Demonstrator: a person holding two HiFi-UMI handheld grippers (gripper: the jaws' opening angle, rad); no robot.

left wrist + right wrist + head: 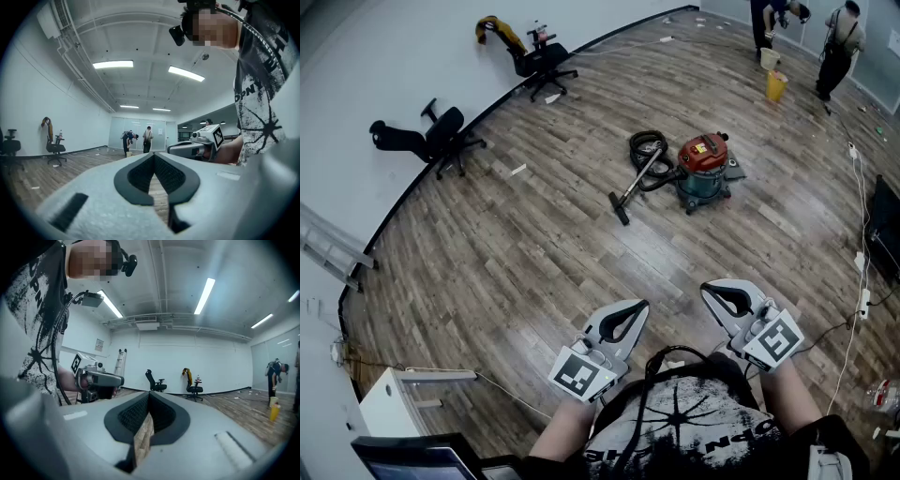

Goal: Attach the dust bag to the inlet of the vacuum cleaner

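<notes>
A red-lidded canister vacuum cleaner [704, 170] stands on the wood floor, well ahead of me, with its black hose [649, 148] coiled at its left and the wand and floor nozzle [623, 200] lying toward me. No dust bag shows in any view. My left gripper [640, 306] and right gripper [709, 290] are held close to my body, level, tips pointing inward toward each other. Both are shut with nothing between the jaws. In the left gripper view the right gripper [174, 149] shows; the right gripper view shows the left gripper [119, 379].
Two black office chairs [441, 138] [542, 60] stand by the white wall at left. Two people work at the far right beside a yellow bucket [776, 85]. Cables [861, 234] run along the right side; a white cabinet [394, 403] is at my lower left.
</notes>
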